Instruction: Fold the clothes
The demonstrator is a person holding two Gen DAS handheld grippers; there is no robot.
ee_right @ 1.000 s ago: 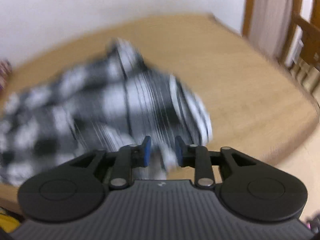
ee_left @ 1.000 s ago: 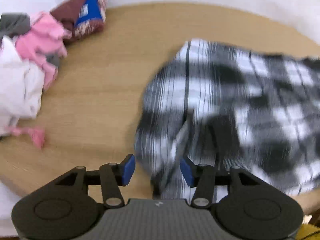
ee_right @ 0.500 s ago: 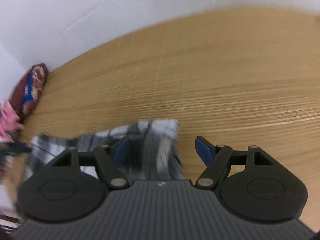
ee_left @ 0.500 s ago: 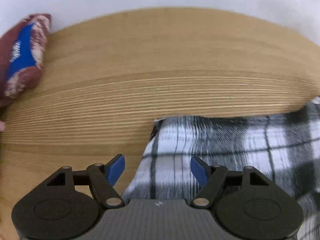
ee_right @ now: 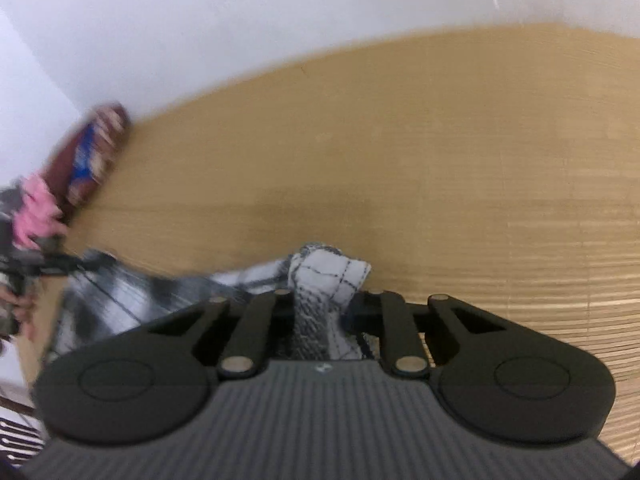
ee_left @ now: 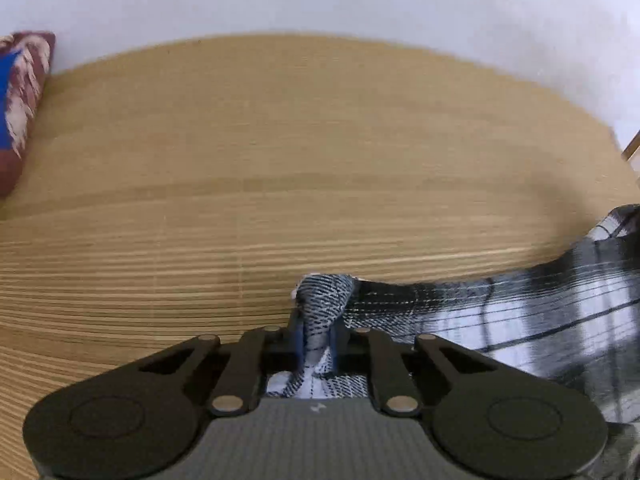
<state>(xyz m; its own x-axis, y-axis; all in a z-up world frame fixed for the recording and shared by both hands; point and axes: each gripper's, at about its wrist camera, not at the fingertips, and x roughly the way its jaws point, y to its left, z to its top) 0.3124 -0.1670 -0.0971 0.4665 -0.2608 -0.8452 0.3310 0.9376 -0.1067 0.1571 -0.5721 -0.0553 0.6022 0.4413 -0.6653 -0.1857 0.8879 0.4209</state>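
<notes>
The checked shirt [ee_left: 500, 312] is pinched at two corners, jaws closing, by the left gripper [ee_left: 316, 340] and right gripper [ee_right: 320, 320] at six o'clock, with folding judged barely begun.

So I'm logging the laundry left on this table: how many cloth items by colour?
Black-and-white plaid: 1, the plaid garment, pinched by the closing left gripper and right gripper
Maroon and blue: 1, the folded patterned item
Pink: 1, the pink cloth
Total: 3
</notes>
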